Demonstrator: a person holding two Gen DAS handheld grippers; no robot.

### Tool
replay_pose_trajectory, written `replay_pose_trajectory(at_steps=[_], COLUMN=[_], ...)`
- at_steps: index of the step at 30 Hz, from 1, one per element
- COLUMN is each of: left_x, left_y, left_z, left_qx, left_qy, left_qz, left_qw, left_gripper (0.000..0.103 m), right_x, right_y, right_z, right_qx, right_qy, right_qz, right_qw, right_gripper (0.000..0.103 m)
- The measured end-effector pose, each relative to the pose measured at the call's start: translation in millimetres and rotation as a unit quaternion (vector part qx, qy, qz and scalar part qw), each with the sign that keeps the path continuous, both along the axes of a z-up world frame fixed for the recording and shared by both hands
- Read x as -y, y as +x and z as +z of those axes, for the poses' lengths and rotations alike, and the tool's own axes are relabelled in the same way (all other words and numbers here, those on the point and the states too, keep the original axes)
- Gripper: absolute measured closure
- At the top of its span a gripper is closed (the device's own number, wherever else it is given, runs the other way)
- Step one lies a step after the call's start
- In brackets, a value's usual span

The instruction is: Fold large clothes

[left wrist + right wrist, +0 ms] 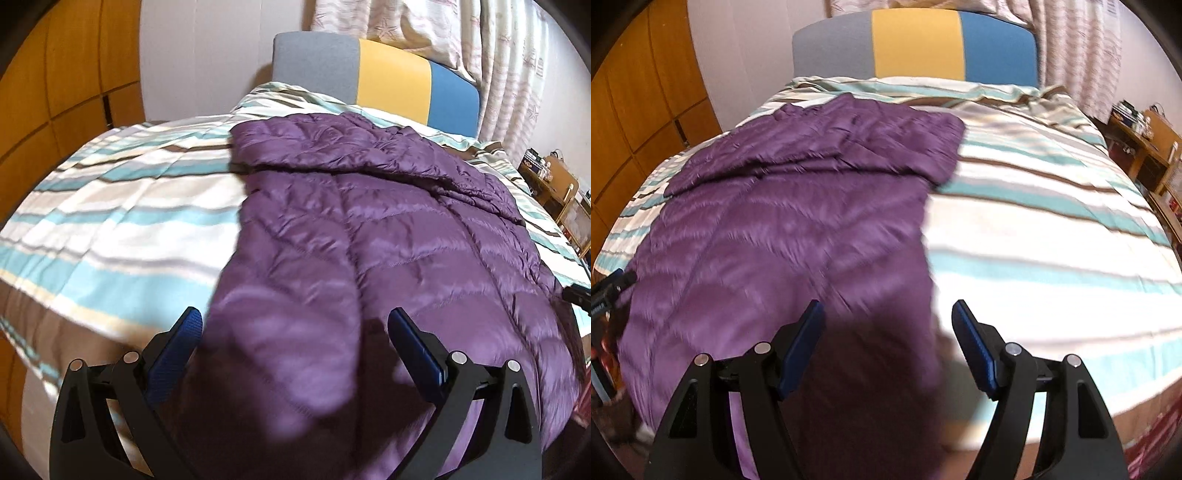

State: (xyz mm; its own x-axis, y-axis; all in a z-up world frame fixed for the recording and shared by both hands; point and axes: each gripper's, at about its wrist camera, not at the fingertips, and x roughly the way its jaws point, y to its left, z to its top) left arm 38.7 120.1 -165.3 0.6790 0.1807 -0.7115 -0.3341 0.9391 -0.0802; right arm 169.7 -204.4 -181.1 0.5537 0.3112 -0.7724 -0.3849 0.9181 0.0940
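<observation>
A purple quilted down jacket lies spread on the striped bed, its near hem hanging over the bed's front edge. Its far part is folded over in a band across the top. My left gripper is open, its blue-padded fingers astride the jacket's near left corner. In the right wrist view the jacket fills the left half. My right gripper is open over the jacket's near right edge. The tip of the right gripper shows at the far right of the left wrist view, and the left gripper at the left edge of the right view.
The bed has a white, teal and brown striped cover and a grey, yellow and blue headboard. Wooden wardrobe doors stand to the left. A wooden shelf with clutter stands to the right, and curtains hang behind.
</observation>
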Motion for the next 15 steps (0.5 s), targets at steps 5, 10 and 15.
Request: replay_pose_trajectory(at_steps=[5,10,15], left_x=[-9,-9,-5], left_y=[-26,-45,-58], left_z=[-2,-9,-22], left_qx=[0.0,-0.011,-0.028], left_qy=[-0.023,-0.039,-0.051], left_qz=[0.0,-0.021,-0.039], left_qw=[0.9997,0.999,0.9975], left_gripper=[0.007,0.007,0.015], right_x=[36,54,46], right_y=[-31,-56,-69], right_z=[-8,-15,-26], right_qx=[-0.033,-0.068,-0.079], right_qy=[0.013,0.024,0.024], right_qz=[0.004,0.025,0.062], right_qw=[0.999,0.997,0.995], right_gripper=[0.036,0.043,0.063])
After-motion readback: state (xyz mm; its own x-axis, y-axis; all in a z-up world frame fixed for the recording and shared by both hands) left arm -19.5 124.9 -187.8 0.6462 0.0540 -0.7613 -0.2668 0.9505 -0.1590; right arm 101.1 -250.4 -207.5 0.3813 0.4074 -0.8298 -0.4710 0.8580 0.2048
